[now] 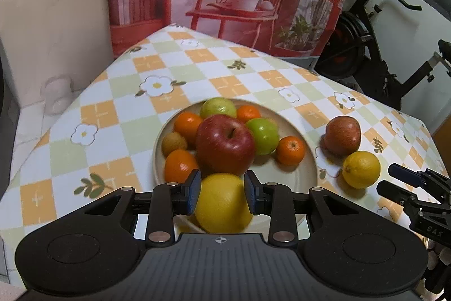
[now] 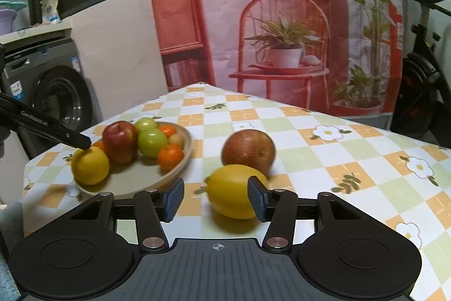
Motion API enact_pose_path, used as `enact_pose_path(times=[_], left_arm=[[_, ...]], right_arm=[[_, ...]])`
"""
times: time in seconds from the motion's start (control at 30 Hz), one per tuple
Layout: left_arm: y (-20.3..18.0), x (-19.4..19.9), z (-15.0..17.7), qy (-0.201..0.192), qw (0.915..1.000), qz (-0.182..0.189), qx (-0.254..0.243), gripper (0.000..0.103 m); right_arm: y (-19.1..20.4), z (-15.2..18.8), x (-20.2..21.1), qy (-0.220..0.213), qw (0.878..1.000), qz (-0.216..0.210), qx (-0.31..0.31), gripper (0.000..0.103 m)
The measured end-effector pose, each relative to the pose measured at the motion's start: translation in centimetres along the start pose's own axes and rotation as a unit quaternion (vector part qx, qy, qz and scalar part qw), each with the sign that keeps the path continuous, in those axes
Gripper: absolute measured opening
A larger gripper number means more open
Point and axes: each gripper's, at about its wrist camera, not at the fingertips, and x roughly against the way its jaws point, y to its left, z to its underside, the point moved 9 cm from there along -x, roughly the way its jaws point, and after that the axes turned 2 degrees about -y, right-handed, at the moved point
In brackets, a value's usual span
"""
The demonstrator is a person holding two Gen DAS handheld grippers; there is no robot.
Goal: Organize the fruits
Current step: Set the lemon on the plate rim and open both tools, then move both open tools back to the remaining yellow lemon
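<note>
A beige plate (image 1: 310,160) (image 2: 180,168) holds a big red apple (image 1: 225,145), two green apples (image 1: 263,136), several small oranges and a brownish fruit (image 1: 174,143). My left gripper (image 1: 223,193) is shut on a yellow lemon (image 1: 222,205) (image 2: 90,165) at the plate's near rim, with both blue pads against its sides. A second lemon (image 2: 231,191) (image 1: 361,169) and a reddish apple (image 2: 248,151) (image 1: 342,136) lie on the checked tablecloth right of the plate. My right gripper (image 2: 215,199) (image 1: 394,182) stands open around that second lemon; only its right pad is close to the fruit.
The table's far corner (image 2: 197,86) points at a printed red backdrop. A washing machine (image 2: 56,95) stands past the left edge. An exercise bike (image 1: 366,47) stands beyond the right edge. Bare tablecloth (image 2: 352,160) lies right of the loose apple.
</note>
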Motion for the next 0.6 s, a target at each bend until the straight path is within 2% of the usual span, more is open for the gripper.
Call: enact_pose_path(times=[0.13, 0.33, 0.6], left_arm=[[-1.4, 0.1, -0.6, -0.009, 0.9998, 0.004, -0.017, 0.035], [-3.3, -0.5, -1.4, -0.011, 0.9996, 0.014, -0.023, 0.035], [-8.3, -2.4, -2.7, -0.01, 0.9973, 0.063, -0.037, 0.035]], right_arm=[[-0.9, 0.5, -0.2, 0.0, 1.0, 0.009, -0.003, 0.059], [-1.5, 1.1, -1.4, 0.011, 1.0, 0.01, 0.007, 0.062], [-1.0, 1.8, -3.3, 0.03, 0.999, -0.002, 0.023, 0.063]])
